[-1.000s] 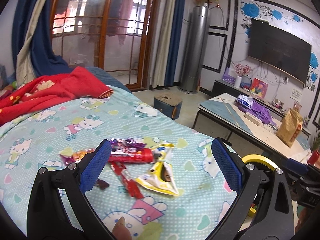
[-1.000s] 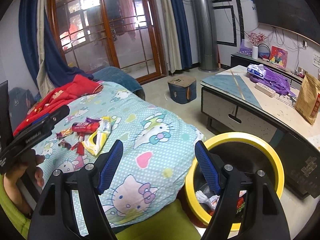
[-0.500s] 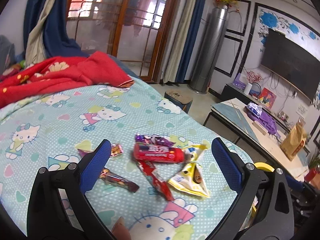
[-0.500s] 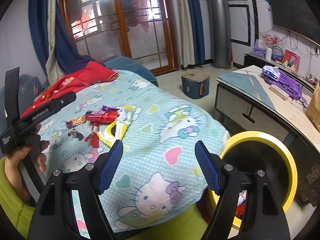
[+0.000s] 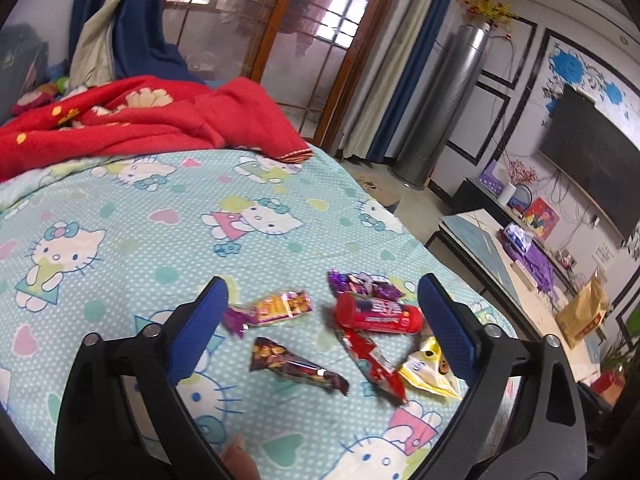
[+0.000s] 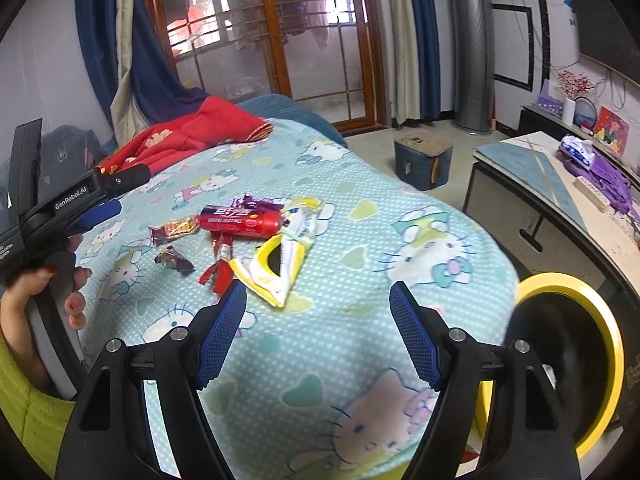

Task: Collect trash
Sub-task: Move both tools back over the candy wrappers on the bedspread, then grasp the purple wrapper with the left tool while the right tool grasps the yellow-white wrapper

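A pile of trash lies on the Hello Kitty bedsheet [image 5: 120, 208]: a red tube [image 5: 378, 316], a purple wrapper [image 5: 362, 282], an orange candy wrapper [image 5: 276, 308], a dark brown wrapper [image 5: 296, 366], a red wrapper [image 5: 374, 360] and a yellow packet [image 5: 428, 368]. My left gripper [image 5: 320, 320] hovers just short of the pile, its jaws closing with the wrappers framed between them and neither pad touching any. My right gripper [image 6: 318, 332] stands open over bare sheet, short of the yellow packet [image 6: 276, 264] and red tube [image 6: 240, 220]. The left gripper [image 6: 120, 194] shows at the left there.
A yellow-rimmed black bin [image 6: 568, 282] stands on the floor off the bed's right edge. A red blanket [image 5: 140, 120] lies at the far end of the bed. A low table [image 6: 560, 184] and a small blue stool [image 6: 422, 160] stand beyond.
Both grippers have moved toward the trash pile, which now looks larger and nearer. The right view has swung away from the bin toward the bed. The left jaws stand slightly narrower.
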`<state>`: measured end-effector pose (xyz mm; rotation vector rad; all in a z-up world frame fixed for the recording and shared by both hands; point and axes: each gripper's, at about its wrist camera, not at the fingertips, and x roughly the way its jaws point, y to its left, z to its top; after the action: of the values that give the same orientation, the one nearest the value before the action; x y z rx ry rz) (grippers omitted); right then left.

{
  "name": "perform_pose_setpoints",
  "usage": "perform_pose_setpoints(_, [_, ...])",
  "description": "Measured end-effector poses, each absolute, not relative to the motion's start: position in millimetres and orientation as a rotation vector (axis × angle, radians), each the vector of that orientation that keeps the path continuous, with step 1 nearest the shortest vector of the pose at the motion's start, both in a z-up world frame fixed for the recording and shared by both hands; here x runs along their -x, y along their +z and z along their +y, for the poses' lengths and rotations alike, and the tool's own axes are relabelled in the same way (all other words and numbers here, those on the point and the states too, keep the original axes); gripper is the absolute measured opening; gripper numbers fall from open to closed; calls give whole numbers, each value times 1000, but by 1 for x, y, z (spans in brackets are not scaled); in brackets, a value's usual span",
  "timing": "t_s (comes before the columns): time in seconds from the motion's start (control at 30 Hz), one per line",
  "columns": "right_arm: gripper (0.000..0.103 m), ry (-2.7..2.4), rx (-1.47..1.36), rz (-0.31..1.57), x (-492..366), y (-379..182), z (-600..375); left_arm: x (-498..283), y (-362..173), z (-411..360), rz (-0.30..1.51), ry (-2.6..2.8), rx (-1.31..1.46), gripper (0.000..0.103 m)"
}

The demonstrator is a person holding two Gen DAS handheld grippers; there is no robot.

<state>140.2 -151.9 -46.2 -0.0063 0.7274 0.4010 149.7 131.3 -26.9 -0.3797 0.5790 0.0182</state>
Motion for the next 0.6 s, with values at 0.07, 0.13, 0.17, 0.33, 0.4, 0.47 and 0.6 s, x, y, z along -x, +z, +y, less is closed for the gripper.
perform_pose_setpoints(0.07, [72, 411, 13, 734, -146, -48, -145, -150, -29, 143, 583, 20, 411, 78])
perform_pose_setpoints(0.13, [72, 418, 17, 742, -151, -50, -139, -150, -31, 152, 588, 34, 421, 76])
perform_pose_setpoints(0.17, [72, 422, 19, 748, -154, -52, -136, -150, -32, 157, 592, 43, 425, 76])
perform_pose_setpoints(0.33, [71, 435, 17, 777, -169, -61, -121, -150, -44, 181, 621, 90, 472, 74])
perform_pose_setpoints(0.4, [71, 439, 13, 792, -174, -65, -116, -151, -51, 187, 637, 98, 486, 74])
perform_pose_setpoints(0.47, [69, 444, 9, 806, -179, -69, -111, -154, -56, 189, 650, 99, 493, 73])
perform_pose_setpoints(0.6, [64, 455, -16, 848, -190, -78, -103, -160, -71, 189, 691, 81, 516, 70])
